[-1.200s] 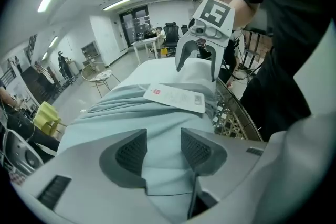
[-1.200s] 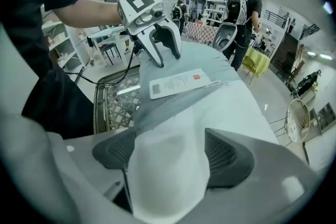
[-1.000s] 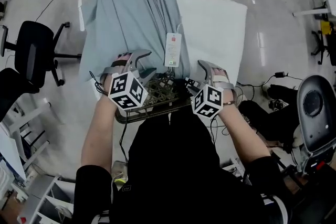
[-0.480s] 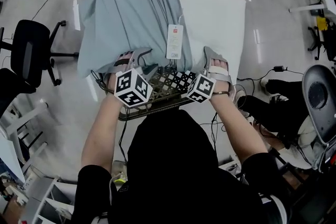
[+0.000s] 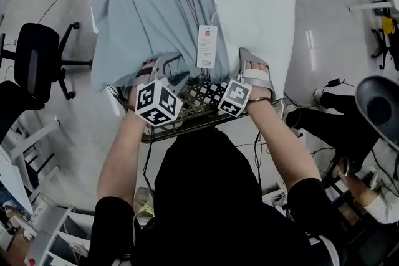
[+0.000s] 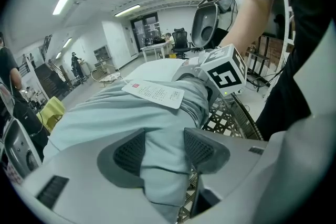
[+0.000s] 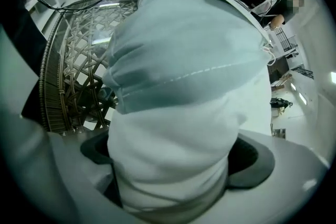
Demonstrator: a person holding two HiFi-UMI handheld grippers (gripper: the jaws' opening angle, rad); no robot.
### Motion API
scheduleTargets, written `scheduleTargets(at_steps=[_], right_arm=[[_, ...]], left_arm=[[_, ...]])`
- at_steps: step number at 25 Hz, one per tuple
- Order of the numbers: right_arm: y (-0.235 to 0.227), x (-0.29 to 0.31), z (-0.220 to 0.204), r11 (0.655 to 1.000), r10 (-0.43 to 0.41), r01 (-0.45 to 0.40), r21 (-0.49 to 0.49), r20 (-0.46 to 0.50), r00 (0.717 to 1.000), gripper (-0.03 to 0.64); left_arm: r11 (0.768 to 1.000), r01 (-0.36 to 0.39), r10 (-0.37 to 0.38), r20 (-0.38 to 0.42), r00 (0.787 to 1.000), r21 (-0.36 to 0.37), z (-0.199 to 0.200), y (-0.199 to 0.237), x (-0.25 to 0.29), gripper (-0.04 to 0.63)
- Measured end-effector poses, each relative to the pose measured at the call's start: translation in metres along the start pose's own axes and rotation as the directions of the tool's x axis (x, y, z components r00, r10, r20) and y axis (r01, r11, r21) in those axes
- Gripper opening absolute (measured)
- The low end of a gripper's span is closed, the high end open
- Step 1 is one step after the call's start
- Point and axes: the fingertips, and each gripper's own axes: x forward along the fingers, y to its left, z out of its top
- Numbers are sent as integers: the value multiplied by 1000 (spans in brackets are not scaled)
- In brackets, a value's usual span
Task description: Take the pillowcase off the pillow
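You are pinching the half-removed pillowcase (image 5: 149, 22) with the left gripper (image 5: 165, 66); the right gripper (image 5: 252, 62), jaws just opening, is straddling the pillow (image 5: 259, 15).

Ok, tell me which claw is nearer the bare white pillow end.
Right. The right claw, jaws just opened wider, straddles the bare white pillow end; the left claw pinches the pale blue-grey pillowcase beside it.

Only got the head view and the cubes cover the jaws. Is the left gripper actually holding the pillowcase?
Observer: Yes. The left gripper is clamped on a fold of the pillowcase.
Operator: Right one?
Observer: The right gripper is open. Its jaws have just been opening, with a corner of the bare white pillow between them.
Operator: Where's the hem?
Observer: The stitched hem sits just past the right jaws, not between them.
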Motion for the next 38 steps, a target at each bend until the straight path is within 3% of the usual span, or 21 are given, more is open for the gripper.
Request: scheduleTargets(at_steps=[4, 7, 8, 13, 17, 21, 26, 31, 34, 38], right_arm=[[0, 2, 2, 1000, 14, -14, -10, -21, 1000, 611], [-10, -3, 1, 999, -32, 32, -8, 14, 999, 597], [-15, -7, 1, 999, -50, 51, -4, 33, 998, 505], [-25, -23, -1, 998, -56, 55, 16, 83, 995, 378], [-28, -47, -1, 998, 22, -28, 58, 106, 994, 299], [-47, -94, 9, 977, 157, -177, 120, 160, 975, 260], [-76, -170, 35, 914, 333, -372, 160, 225, 916, 252], [-81, -250, 26, 803, 515, -573, 168, 289, 807, 250], [-83, -270, 7, 728, 596, -664, 169, 323, 735, 255], [-90, -265, -24, 715, 639, -692, 102, 308, 705, 272]], left_arm=[[1000, -25, 25, -8, 1000, 10, -1, 1, 3, 235], [999, -46, 46, -6, 999, 19, 0, 1, 2, 236], [998, -53, 53, -2, 999, 20, 1, 1, 1, 235], [996, -86, 85, 11, 996, 26, 2, -4, -3, 238], [996, -79, 79, 12, 997, 34, 5, -12, -14, 245], [996, -67, 65, 46, 997, 58, 25, -15, -40, 245], [992, -110, 100, 144, 985, 57, 65, 20, -93, 245], [984, -108, 77, 209, 975, 140, 117, 26, -162, 244], [973, -80, 43, 170, 985, 217, 128, 22, -186, 245], [961, -36, 24, 47, 999, 273, 122, 25, -181, 269]])
